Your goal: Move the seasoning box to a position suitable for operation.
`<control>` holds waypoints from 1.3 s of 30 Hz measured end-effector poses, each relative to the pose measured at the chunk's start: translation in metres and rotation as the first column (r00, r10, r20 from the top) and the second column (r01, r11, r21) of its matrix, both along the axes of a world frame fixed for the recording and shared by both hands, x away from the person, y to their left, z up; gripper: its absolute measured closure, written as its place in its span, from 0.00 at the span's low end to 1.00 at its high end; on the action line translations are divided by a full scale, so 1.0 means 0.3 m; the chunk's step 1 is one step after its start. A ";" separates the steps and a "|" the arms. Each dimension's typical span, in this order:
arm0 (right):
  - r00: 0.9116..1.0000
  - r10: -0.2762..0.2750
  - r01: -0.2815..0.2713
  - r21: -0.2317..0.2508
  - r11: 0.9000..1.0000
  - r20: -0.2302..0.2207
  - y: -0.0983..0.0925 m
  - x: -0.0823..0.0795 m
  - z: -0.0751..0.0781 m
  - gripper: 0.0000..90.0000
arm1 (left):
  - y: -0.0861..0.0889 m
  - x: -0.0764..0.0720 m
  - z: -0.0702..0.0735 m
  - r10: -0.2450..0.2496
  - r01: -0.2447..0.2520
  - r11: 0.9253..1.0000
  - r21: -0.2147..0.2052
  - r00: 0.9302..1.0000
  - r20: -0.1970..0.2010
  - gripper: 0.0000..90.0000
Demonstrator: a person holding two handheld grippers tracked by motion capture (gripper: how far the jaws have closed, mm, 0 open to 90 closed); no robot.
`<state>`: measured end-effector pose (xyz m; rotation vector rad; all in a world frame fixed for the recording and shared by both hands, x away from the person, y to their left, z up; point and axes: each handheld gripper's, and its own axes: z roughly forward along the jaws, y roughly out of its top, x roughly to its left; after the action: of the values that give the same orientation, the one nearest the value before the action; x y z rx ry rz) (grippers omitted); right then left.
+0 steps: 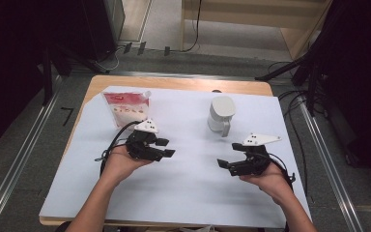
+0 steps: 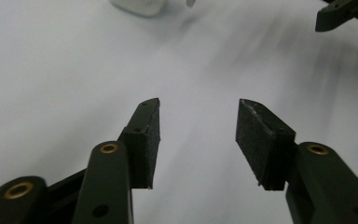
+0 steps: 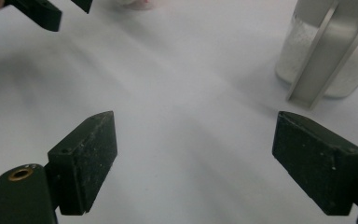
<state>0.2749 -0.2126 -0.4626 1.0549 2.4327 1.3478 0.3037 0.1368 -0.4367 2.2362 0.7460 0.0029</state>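
A red and white pouch (image 1: pixel 125 107) stands upright at the back left of the white sheet (image 1: pixel 188 188). A white lidded jug (image 1: pixel 221 115) with a handle stands at the back right; its lower part holds white grains (image 3: pixel 326 51). My left gripper (image 1: pixel 166 147) hovers in front of the pouch, pointing right, open with nothing between its pads (image 2: pixel 198 135). My right gripper (image 1: pixel 228 154) sits in front of the jug, pointing left, open and empty (image 3: pixel 193 158). The two grippers face each other across a bare stretch of sheet.
The sheet covers a wooden table (image 1: pixel 174 83) whose edge shows at the back. Metal rails (image 1: pixel 326 159) run along both sides on the grey floor, with cables and dark stands at the back right. A cable trails from each gripper.
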 end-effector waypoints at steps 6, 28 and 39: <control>1.000 -0.024 0.024 0.026 0.999 -0.008 0.017 0.018 -0.003 0.15 | 0.005 0.015 -0.012 -0.025 0.025 1.000 -0.003 0.997 -0.074 0.50; 0.998 0.011 -0.008 -0.039 0.999 0.063 0.043 0.010 -0.004 0.48 | -0.039 0.027 0.014 -0.031 0.028 0.997 -0.066 0.998 -0.059 0.46; 1.000 0.009 -0.009 0.000 1.000 0.020 0.031 0.021 0.001 0.50 | -0.036 0.025 0.021 -0.048 0.047 0.998 -0.040 0.999 -0.024 0.40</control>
<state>0.2810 -0.2032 -0.4624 1.0265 2.4263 1.3542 0.3113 0.1259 -0.4305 2.2195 0.7001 -0.0623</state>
